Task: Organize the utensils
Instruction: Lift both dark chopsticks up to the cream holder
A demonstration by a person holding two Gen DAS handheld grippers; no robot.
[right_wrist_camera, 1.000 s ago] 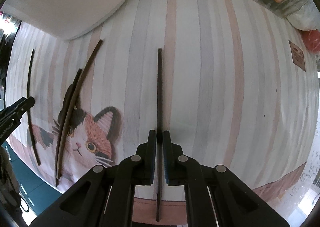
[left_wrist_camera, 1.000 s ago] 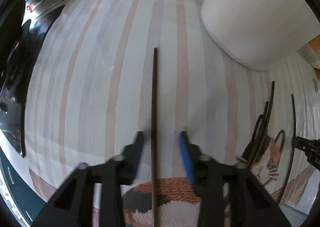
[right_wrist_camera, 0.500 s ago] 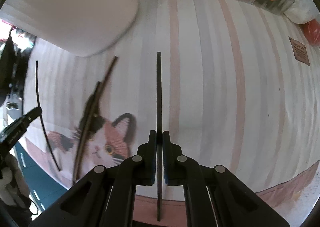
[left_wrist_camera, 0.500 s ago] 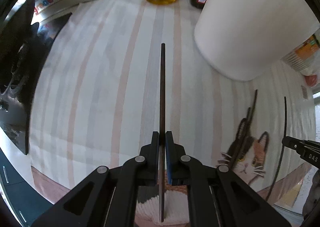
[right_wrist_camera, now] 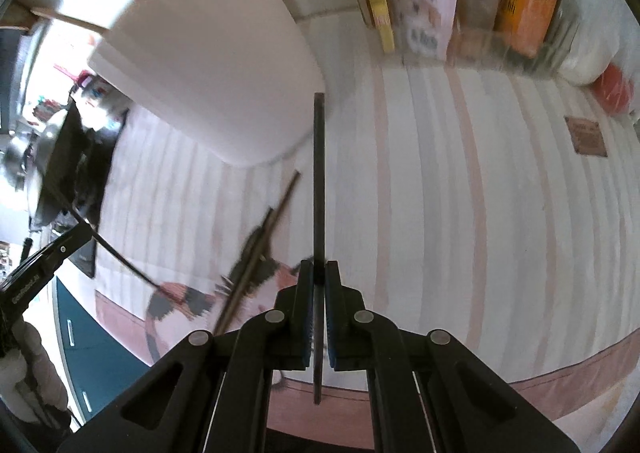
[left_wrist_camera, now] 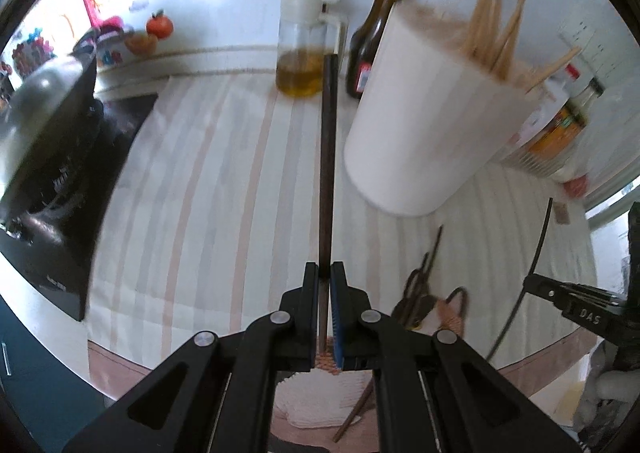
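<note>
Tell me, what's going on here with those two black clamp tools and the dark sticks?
A person is tidying chopsticks with a handheld gripper in each hand. The left gripper has its jaws shut on one dark chopstick, and the right gripper is clamped on another chopstick. Both sticks are held above the striped cloth. A white holder, already holding pale wooden chopsticks, stands nearby. A few more dark chopsticks lie on the cloth's cat picture.

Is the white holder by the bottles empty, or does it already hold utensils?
Not empty: pale wooden chopsticks stick out of the white holder; how many cannot be told.
</note>
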